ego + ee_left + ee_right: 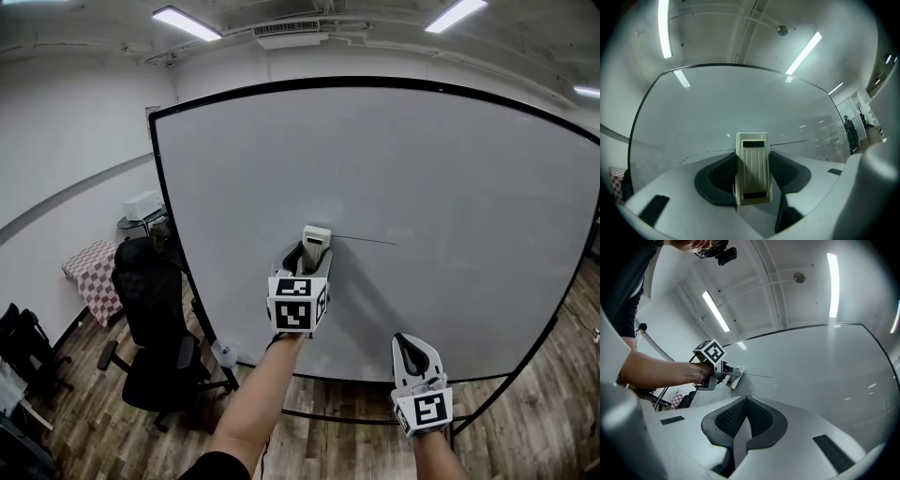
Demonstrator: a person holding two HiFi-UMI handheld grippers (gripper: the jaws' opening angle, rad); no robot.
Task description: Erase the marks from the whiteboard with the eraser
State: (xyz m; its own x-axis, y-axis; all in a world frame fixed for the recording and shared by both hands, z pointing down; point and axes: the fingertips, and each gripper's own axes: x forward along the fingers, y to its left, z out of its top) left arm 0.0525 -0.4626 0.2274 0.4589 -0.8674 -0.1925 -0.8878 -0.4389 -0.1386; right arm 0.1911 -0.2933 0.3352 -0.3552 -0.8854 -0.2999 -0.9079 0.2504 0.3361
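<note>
A large whiteboard point(422, 178) on a black frame fills the head view. A thin dark line point(366, 240) runs across its middle. My left gripper point(309, 255) is shut on a cream eraser point(316, 243), which is pressed flat to the board at the line's left end. In the left gripper view the eraser point(752, 167) stands between the jaws, with the line point(787, 142) going off to its right and faint dashed traces to its left. My right gripper point(410, 349) hangs lower right, shut and holding nothing. The right gripper view shows its jaws closed point(743, 427) and the left gripper point(717, 373) at the board.
A black office chair point(155, 328) stands on the wood floor left of the board. A checked cloth table point(91, 277) and a white box point(142, 204) sit behind it by the wall. The board's base bar point(356, 417) runs along the floor below my arms.
</note>
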